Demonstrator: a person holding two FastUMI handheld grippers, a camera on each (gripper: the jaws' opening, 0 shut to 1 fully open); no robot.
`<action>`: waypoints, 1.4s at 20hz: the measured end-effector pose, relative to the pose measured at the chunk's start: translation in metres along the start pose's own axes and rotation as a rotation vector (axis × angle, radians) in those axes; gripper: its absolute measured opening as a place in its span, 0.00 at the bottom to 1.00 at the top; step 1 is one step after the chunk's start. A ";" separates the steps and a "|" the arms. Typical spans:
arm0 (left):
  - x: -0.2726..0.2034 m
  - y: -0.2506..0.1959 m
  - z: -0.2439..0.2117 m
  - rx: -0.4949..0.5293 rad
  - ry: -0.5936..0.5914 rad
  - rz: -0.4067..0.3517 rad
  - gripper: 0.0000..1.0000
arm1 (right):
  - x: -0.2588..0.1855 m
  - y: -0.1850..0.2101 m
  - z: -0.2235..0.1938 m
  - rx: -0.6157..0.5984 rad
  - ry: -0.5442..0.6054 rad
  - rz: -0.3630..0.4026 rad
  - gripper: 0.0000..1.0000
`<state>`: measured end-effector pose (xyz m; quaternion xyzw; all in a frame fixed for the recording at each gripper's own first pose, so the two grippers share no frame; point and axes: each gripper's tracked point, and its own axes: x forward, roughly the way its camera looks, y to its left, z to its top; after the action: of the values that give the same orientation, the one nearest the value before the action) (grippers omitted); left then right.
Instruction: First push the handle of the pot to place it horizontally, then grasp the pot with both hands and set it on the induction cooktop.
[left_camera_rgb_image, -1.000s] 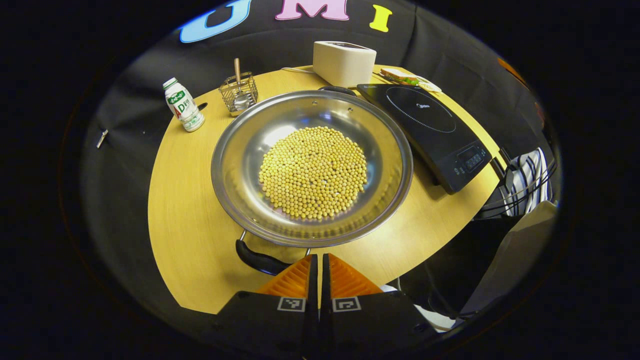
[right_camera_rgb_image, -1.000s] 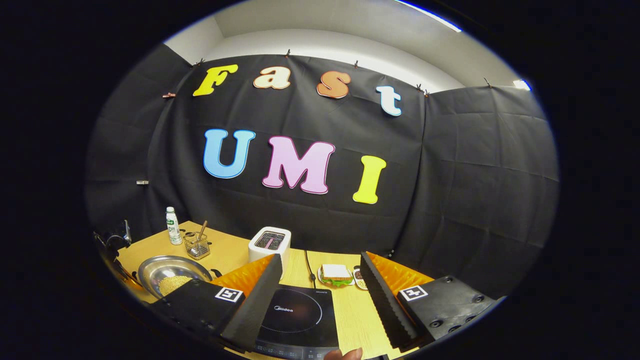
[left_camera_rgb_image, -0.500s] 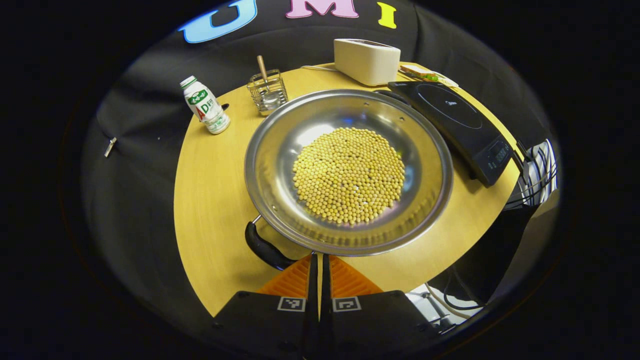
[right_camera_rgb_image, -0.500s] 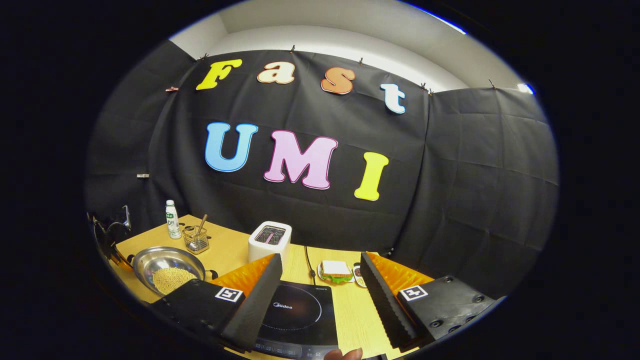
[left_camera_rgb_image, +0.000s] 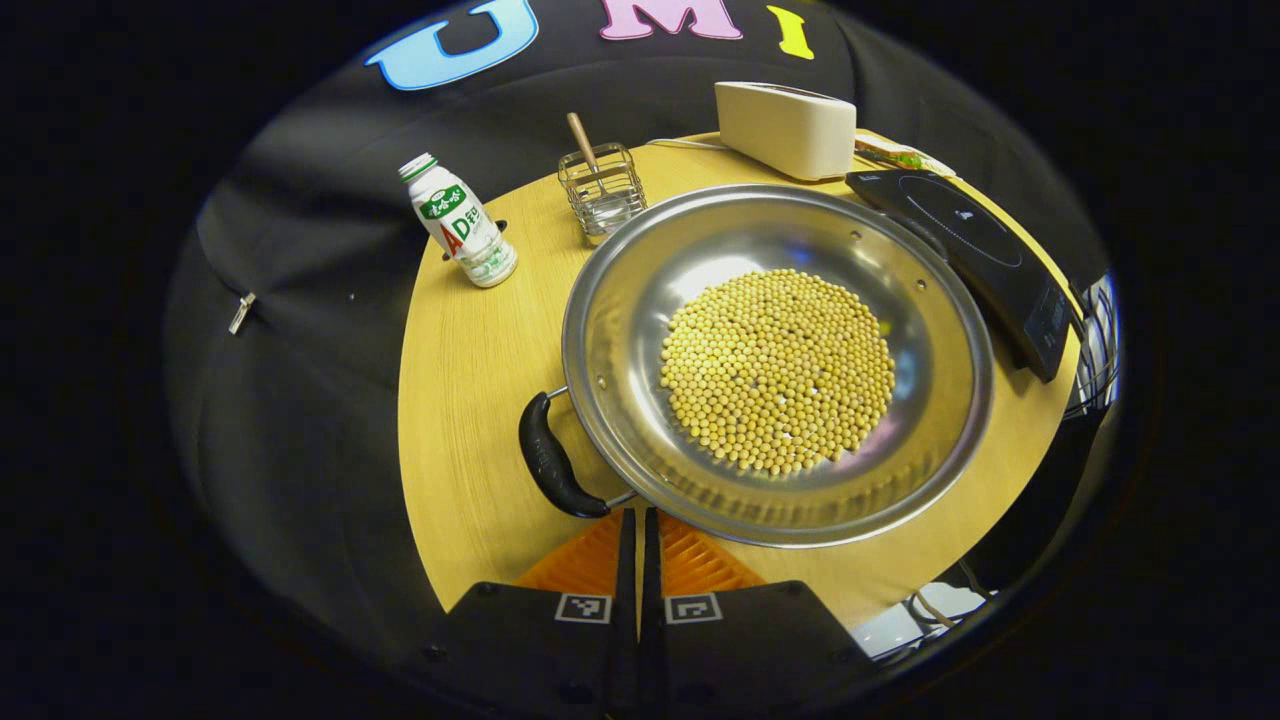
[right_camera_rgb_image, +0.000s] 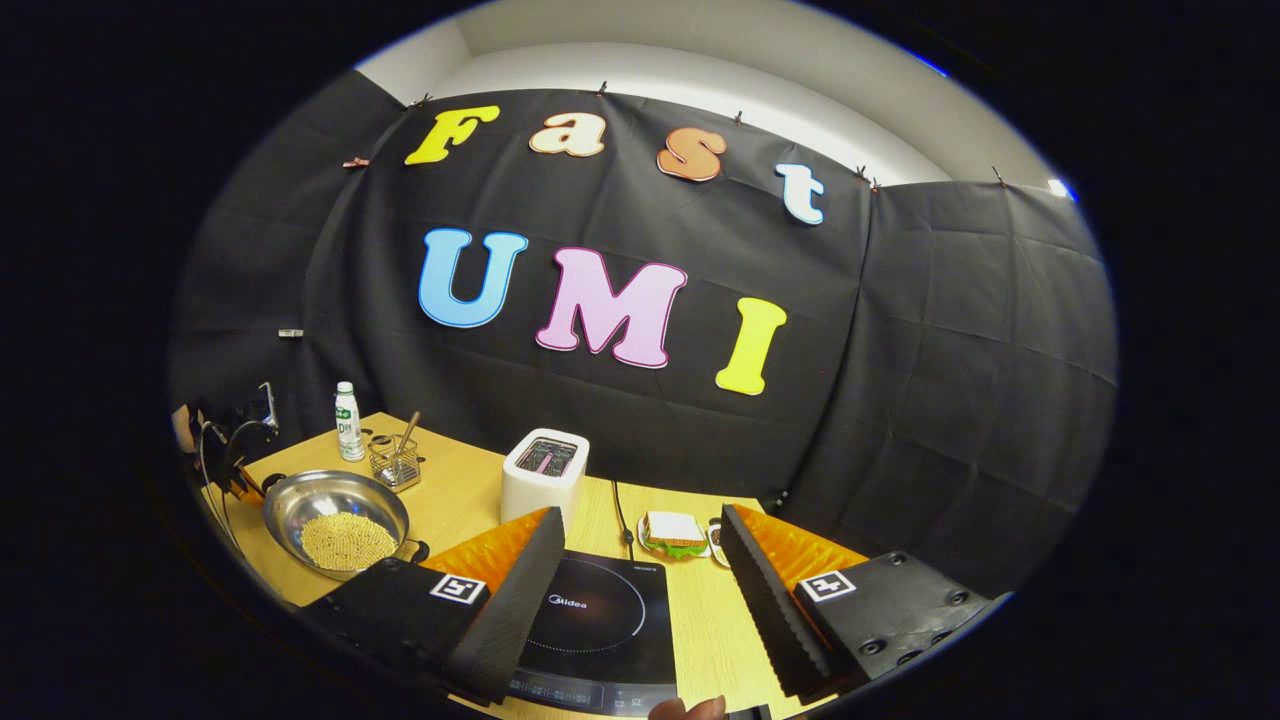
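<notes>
A wide steel pot (left_camera_rgb_image: 610, 340) holding yellow beans (left_camera_rgb_image: 778, 370) sits on the round wooden table (left_camera_rgb_image: 460, 400). Its black near handle (left_camera_rgb_image: 550, 468) sticks out at the lower left of the rim in the left gripper view. My left gripper (left_camera_rgb_image: 638, 520) is shut, empty, its tips right beside that handle's end and the pot's rim. The black induction cooktop (left_camera_rgb_image: 975, 245) lies to the pot's right. In the right gripper view my right gripper (right_camera_rgb_image: 640, 560) is open above the cooktop (right_camera_rgb_image: 590, 625), with the pot (right_camera_rgb_image: 335, 515) far to its left.
A small white bottle (left_camera_rgb_image: 458, 220) and a wire holder with a wooden stick (left_camera_rgb_image: 600, 185) stand behind the pot. A white toaster (left_camera_rgb_image: 785, 130) sits at the back, a sandwich on a plate (right_camera_rgb_image: 672, 532) beside the cooktop. The table's edge is close in front.
The pot has turned: its near handle swung from in front of my left gripper round to the left. The left gripper stayed shut. The right gripper view rose slightly.
</notes>
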<state>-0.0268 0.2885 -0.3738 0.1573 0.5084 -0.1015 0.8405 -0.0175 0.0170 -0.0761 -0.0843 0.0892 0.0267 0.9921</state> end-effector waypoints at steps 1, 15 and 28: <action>0.004 0.005 0.003 0.010 -0.001 0.005 0.05 | 0.000 0.001 -0.001 -0.003 0.005 0.000 0.98; 0.007 0.041 0.012 -0.054 -0.058 0.094 0.05 | 0.006 0.025 -0.010 -0.001 0.046 0.033 0.98; -0.079 0.033 0.062 -0.366 -0.432 0.040 0.97 | 0.030 0.108 -0.042 0.165 0.219 0.265 0.98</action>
<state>-0.0010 0.2975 -0.2718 -0.0123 0.3240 -0.0227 0.9457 -0.0023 0.1175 -0.1403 0.0075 0.2087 0.1404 0.9678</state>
